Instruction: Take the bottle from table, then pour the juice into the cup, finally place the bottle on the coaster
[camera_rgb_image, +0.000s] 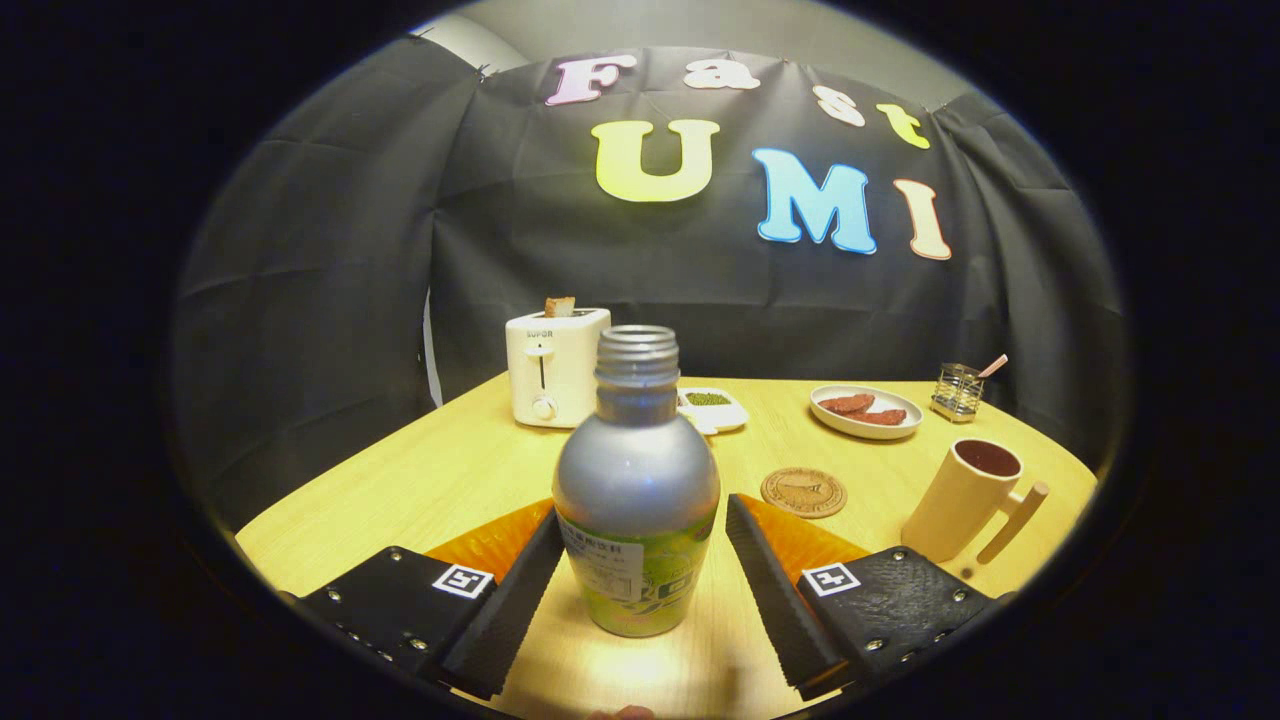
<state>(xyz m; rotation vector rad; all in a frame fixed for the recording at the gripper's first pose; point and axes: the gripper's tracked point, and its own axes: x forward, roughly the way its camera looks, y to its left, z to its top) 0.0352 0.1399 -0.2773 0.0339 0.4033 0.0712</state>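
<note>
Wooden table (450, 470), uncapped bottle (636, 500) between parted gripper (640, 570)

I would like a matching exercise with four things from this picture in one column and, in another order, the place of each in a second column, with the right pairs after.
Things:
1. bottle
2. coaster
3. cup
4. toaster

Places:
a. at the far side of the table, holding a slice of bread
b. between the open fingers of the gripper, upright, no cap
c. on the table between bottle and cup
d. beyond one finger, past the coaster, handle turned away from the bottle

Pairs: 1-b, 2-c, 3-d, 4-a
</note>
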